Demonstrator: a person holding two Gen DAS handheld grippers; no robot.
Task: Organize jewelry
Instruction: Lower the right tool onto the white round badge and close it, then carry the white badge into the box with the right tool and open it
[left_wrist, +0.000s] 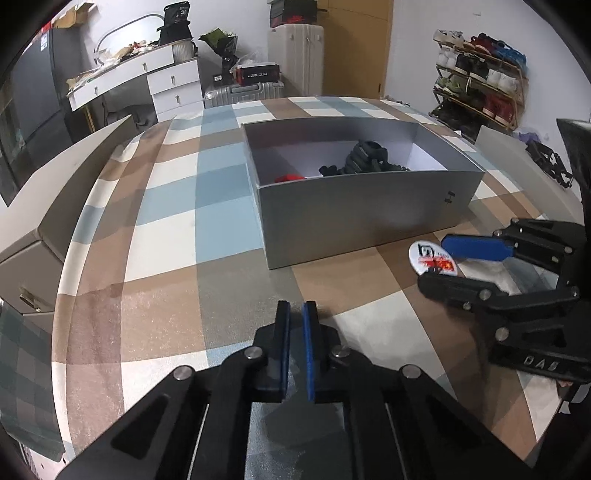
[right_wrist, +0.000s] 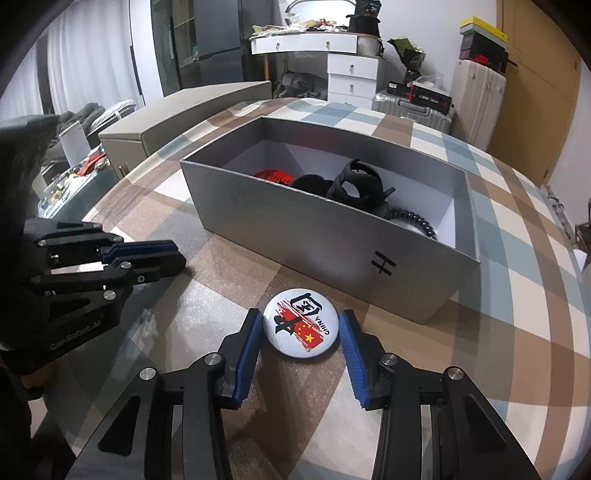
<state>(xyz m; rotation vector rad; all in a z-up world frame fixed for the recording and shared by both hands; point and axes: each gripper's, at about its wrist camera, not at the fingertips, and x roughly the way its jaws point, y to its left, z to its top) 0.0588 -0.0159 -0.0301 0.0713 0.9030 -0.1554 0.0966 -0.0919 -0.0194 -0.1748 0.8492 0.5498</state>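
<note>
A round white pin badge (right_wrist: 301, 326) with red and black print lies flat on the checked tablecloth, just in front of the grey open box (right_wrist: 314, 240). My right gripper (right_wrist: 301, 314) straddles it, its blue pads (right_wrist: 251, 343) against the badge's left and right edges. The left wrist view shows the same badge (left_wrist: 430, 256) between the right gripper's tips (left_wrist: 435, 261). Inside the box (left_wrist: 351, 218) are black coiled bands (right_wrist: 354, 182), a red item (right_wrist: 273, 175) and a dark bead bracelet (right_wrist: 413, 218). My left gripper (left_wrist: 295, 306) hovers over bare cloth, shut with nothing in it, and appears at the left (right_wrist: 178, 254).
The table's rounded edge (left_wrist: 74, 295) curves on the left, with a beige cabinet (left_wrist: 44, 206) beyond it. Dark chain-like items (left_wrist: 550, 162) lie at the far right of the table. A suitcase (right_wrist: 410, 105), white drawers (right_wrist: 351, 77) and a shoe rack (left_wrist: 480, 81) stand behind.
</note>
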